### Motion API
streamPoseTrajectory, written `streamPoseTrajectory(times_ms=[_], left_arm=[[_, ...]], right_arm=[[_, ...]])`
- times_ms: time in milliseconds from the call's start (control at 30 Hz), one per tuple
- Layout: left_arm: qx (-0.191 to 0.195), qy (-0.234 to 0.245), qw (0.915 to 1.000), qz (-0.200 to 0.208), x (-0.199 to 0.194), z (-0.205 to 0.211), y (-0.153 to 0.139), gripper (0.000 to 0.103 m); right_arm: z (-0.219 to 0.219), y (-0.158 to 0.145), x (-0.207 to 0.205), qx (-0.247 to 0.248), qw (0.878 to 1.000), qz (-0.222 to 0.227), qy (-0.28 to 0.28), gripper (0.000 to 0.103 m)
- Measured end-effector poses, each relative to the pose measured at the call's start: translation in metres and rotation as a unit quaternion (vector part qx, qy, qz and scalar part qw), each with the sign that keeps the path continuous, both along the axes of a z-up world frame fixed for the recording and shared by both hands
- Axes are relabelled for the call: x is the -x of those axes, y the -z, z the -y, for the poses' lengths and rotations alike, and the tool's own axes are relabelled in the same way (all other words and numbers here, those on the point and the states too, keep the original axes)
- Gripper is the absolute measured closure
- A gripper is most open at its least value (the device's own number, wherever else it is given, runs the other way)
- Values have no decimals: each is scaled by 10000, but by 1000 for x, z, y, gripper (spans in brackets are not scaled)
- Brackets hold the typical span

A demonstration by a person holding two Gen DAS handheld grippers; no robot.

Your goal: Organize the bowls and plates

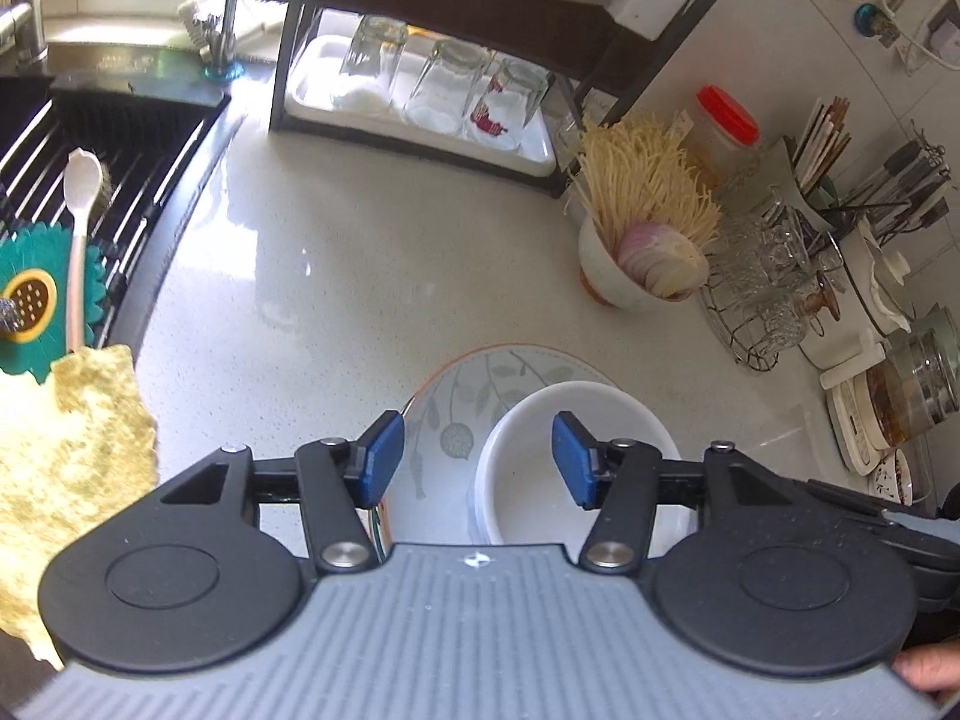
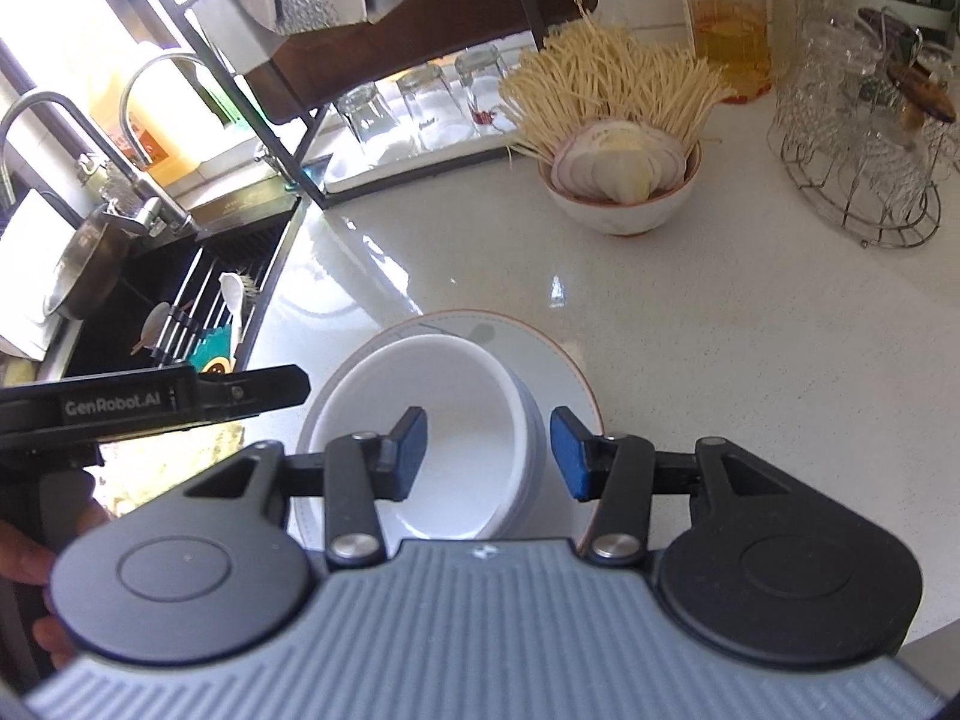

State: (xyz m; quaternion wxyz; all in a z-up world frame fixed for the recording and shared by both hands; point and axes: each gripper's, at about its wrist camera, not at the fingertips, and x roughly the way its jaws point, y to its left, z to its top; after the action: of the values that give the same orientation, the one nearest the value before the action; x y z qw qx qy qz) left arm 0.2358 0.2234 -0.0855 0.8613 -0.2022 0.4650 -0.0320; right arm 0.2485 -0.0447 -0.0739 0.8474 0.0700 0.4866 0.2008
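The pale countertop [image 1: 336,264] lies open between the sink [image 1: 90,138] on the left and the noodle-and-onion bowl [image 2: 621,180] on the right. Behind that stretch the dish rack [image 1: 420,90] with upturned glasses [image 1: 444,87] closes it off. A wire basket of glassware [image 2: 864,138] crowds the right edge. Nearest, a white bowl [image 2: 444,420] sits on a leaf-patterned plate [image 1: 468,402].

the right gripper [image 2: 489,450] hangs with jaws apart and empty above a white bowl [image 2: 432,420] set on a leaf-patterned plate [image 2: 540,336] near the counter's [image 2: 750,360] front edge; the left gripper [image 2: 198,396] juts in alongside, a bowl of noodles and sliced onion [image 2: 621,180] well behind.
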Motion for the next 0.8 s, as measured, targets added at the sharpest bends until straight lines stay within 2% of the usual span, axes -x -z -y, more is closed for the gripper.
streamPoseTrajectory(times_ms=[267, 467, 567, 800], left_arm=[[-275, -47, 9989, 387, 26, 22, -40, 42], [-395, -175, 9976, 546, 54, 50, -58, 42], [-411, -172, 9975, 541, 72, 67, -68, 42], [-726, -344, 9919, 981, 126, 106, -113, 42]], right_arm=[[20, -34, 16, -111, 9993, 354, -40, 55], [41, -51, 36, -106, 9983, 512, -254, 55], [55, -61, 47, -148, 9975, 589, -353, 55], [90, -98, 77, -355, 9933, 962, -538, 54]])
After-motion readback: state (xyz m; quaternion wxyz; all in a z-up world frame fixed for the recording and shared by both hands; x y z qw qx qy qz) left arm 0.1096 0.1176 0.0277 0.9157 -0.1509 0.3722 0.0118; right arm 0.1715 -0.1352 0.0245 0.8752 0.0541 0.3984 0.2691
